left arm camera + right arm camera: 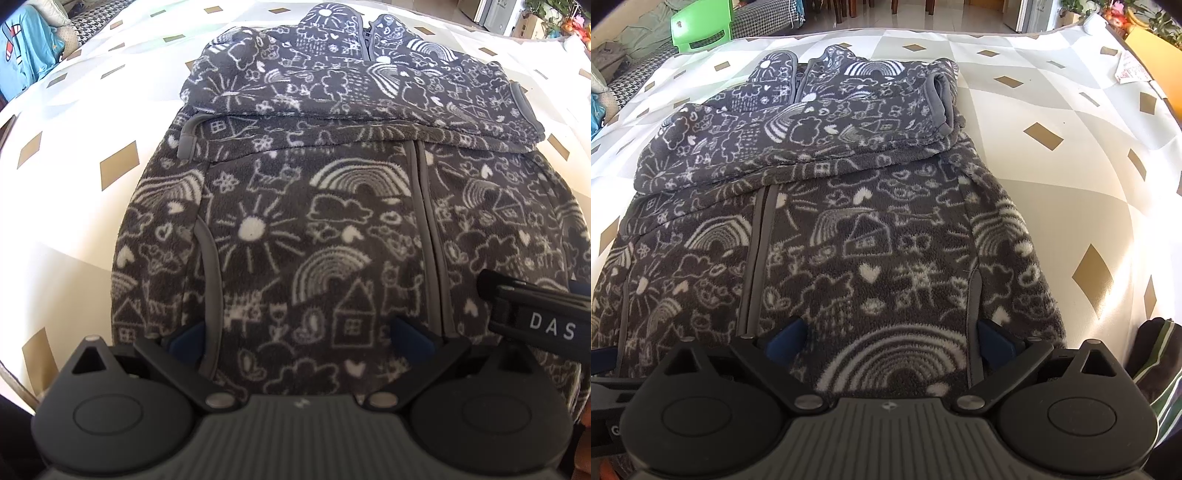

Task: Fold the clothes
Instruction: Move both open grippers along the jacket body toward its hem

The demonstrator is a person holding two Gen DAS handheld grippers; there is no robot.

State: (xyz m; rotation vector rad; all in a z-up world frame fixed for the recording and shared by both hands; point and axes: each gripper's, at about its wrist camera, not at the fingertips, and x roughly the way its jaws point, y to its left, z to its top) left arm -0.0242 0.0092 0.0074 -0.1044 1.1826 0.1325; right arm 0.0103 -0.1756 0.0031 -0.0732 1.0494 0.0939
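- Fleece, dark grey with white doodles of rainbows, suns and houses: the jacket (314, 221) lies front up on the table (74, 147), which has a white cloth with gold diamonds. Its hem is at the near edge and its collar points to the far edge.
- Both sleeves (798, 133) are folded across the chest, probably to narrow the jacket for a fold from the hem.
- The left claw (299, 338) stands apart over the hem, pads clear of the fleece.
- The right claw (890, 338) is spread wide over the hem, likely to grasp that edge.
- Each claw's body hides the hem itself, so contact there is hard to judge.
- A green chair (701, 26) stands beyond the far edge.
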